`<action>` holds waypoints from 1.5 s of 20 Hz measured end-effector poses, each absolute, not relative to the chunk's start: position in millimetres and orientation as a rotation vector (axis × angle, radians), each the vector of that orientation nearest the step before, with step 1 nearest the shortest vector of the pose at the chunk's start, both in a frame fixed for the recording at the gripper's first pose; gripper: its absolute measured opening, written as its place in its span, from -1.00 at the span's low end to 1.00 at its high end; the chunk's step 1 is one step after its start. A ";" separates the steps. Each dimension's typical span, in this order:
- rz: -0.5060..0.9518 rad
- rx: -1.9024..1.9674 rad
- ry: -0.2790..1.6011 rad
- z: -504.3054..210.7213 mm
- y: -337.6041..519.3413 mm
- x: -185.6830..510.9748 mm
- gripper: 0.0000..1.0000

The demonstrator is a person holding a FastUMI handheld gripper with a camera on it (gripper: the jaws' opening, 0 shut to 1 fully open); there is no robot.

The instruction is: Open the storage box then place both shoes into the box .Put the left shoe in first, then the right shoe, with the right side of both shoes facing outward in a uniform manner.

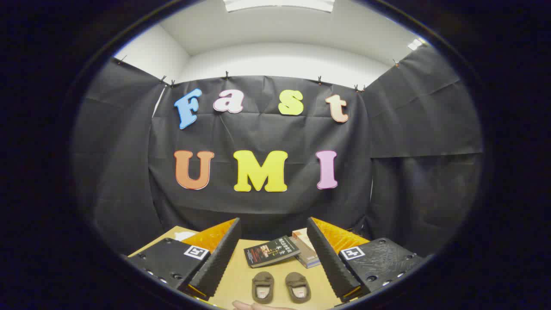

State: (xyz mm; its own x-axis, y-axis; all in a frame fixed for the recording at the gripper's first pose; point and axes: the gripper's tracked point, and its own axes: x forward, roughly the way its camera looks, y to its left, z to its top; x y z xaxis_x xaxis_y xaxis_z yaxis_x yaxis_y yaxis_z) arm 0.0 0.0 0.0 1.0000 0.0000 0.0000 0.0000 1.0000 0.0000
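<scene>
Brown shoes (pixel 280 287) (gripper (pixel 273 254) spread)

The gripper (pixel 273 254) has ribbed wedge-shaped fingers (pixel 215 262), spread apart, on black screwed plates bearing square black-and-white markers (pixel 196 252).

A pale tan wooden tabletop (pixel 241 275) carries everything. Between the gripper's (pixel 273 254) wide-spread fingers, two small olive-brown slip-on shoes (pixel 280 286) sit side by side, toes pointing away. Just beyond them a dark-covered paperback book (pixel 271 251) lies tilted, its far corner overlapping a small stack of lighter books (pixel 306 252).
</scene>
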 end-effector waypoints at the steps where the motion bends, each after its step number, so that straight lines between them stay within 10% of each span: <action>1: 0.008 0.000 0.006 -2.4 0.8 2.2 0.90; 17: 0.066 -0.020 0.132 -64.8 10.4 54.0 0.89; 30: 0.457 0.117 0.528 -234.0 163.2 134.9 0.92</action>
State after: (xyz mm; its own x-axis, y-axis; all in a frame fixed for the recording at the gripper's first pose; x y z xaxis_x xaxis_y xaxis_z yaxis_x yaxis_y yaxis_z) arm 134.9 163.2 -234.0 0.7665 0.4491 -0.4590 -0.3898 0.8934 0.2231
